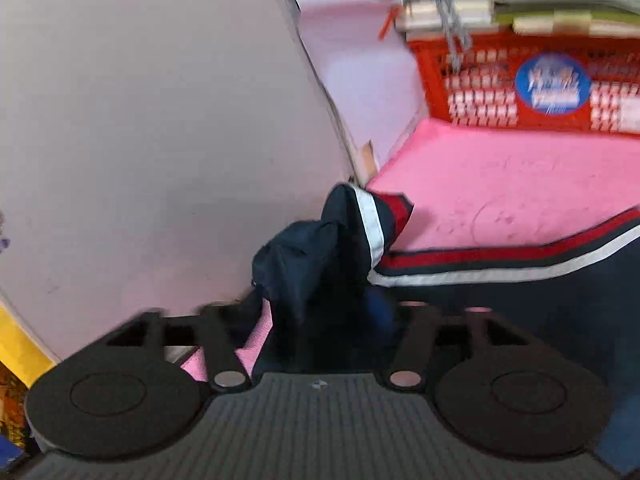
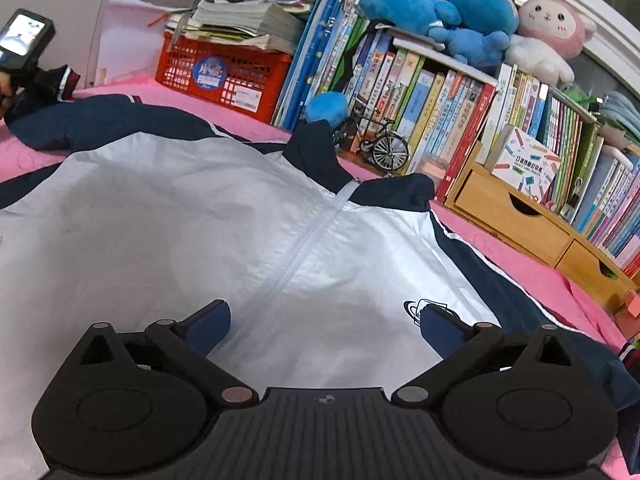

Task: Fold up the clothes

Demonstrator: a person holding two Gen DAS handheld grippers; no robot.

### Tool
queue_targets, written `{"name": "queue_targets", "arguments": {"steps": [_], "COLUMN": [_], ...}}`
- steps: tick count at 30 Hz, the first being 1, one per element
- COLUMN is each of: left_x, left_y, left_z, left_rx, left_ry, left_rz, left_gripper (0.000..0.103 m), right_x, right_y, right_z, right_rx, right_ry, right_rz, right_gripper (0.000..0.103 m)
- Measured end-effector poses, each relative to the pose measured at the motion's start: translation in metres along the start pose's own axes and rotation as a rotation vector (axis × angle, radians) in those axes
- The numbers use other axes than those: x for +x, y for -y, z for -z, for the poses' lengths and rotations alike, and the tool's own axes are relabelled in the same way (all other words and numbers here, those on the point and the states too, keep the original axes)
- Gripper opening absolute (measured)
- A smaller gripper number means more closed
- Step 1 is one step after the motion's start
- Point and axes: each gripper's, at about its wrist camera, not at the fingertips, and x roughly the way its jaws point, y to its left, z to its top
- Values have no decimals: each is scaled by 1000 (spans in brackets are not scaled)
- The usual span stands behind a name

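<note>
- Wall [image 1: 152, 120]: pale, filling the left of the left wrist view; the pink bedcover [image 1: 500, 184] runs right up to it, so there is little room on that side.
- Sleeve [image 1: 320, 256]: navy with a white and a red stripe, bunched and lifted at the cuff; only the left wrist view shows it close up.
- Left gripper [image 1: 320, 312]: fingers drawn in on the bunched sleeve cloth, gripping it near the wall edge. In the right wrist view it [image 2: 28, 80] sits far left, raised off the bedcover, small screen facing back.
- Red crate [image 2: 224, 76]: against the wall behind the jacket, papers stacked on top; seen in both views.
- Jacket [image 2: 180, 220]: white front, navy sleeves and collar, lying face up and spread flat on the bedcover, zip closed. Only the right wrist view shows the whole body.
- Right gripper [image 2: 324, 324]: hovers low over the jacket front, fingers spread wide with blue pads [image 2: 208, 324], grasping nothing.
- Bookshelf [image 2: 480, 120]: crowded with upright books, plush toys on top, a toy bicycle [image 2: 380, 140] in front; it hems in the far right edge.
- Wooden drawers [image 2: 520, 220]: below the books, touching the bedcover's edge.
</note>
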Motion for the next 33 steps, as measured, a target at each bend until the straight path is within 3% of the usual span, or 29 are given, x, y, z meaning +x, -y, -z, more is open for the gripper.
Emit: {"name": "queue_targets", "arguments": {"steps": [2, 4, 7, 9, 10, 11, 12, 13, 15, 17, 18, 19, 21, 23, 26, 28, 29, 32, 33], "left_x": [-17, -28, -16, 10, 31, 36, 40, 30, -16, -62, -83, -99, -125, -136, -117, -118, -118, -73, -58], "left_y": [-9, -24, -36, -31, -26, -24, -21, -18, -11, -8, -6, -4, -7, -17, -6, -6, -12, -13, -14], "left_z": [6, 12, 11, 6, -5, -7, -9, -9, 0, 14, 23, 32, 50, 60, 54, 50, 46, 21, 13], "left_rx": [-35, -98, -184, -221, -239, -253, -264, -242, -105, 70, 155, 219, 283, 265, 269, 247, 190, -48, -127], "left_ry": [66, 86, 40, -38, -80, -113, -140, -114, 55, 190, 243, 276, 311, 273, 192, 220, 229, 37, -28], "left_rz": [97, 180, 165, 138, 153, 203, 254, 329, 552, 728, 761, 767, 783, 820, 863, 866, 878, 868, 862], "left_gripper": [73, 84, 85, 85, 77, 52, 43, 41, 43, 53, 58, 69, 74, 85, 86, 86, 87, 100, 99], "right_x": [0, 0, 0, 0, 0, 0, 0, 0, -1, 0, 0, 1, 2, 2, 1, 1, 1, 1, 1], "right_y": [0, -1, -2, -1, -1, 0, 0, 0, -1, 1, 2, 3, 4, 4, 3, 2, 2, 2, 2], "right_z": [0, 0, 1, 1, 1, 1, 1, 1, 1, 1, 1, 1, 1, 1, 1, 2, 2, 2, 1], "right_rx": [1, -1, 0, 1, 1, 2, 2, -1, -7, -4, 1, 8, 19, 21, 17, 15, 15, 13, 13], "right_ry": [0, 1, 1, 1, 1, 1, 1, 2, 4, 2, 0, -2, -6, -6, -5, -3, -3, -2, -2], "right_rz": [0, 2, 4, 1, 0, -1, -2, 1, 5, 1, -2, -7, -15, -17, -13, -11, -10, -9, -9], "right_gripper": [103, 103, 103, 103, 103, 103, 103, 103, 103, 103, 103, 103, 103, 103, 103, 103, 103, 103, 103]}}
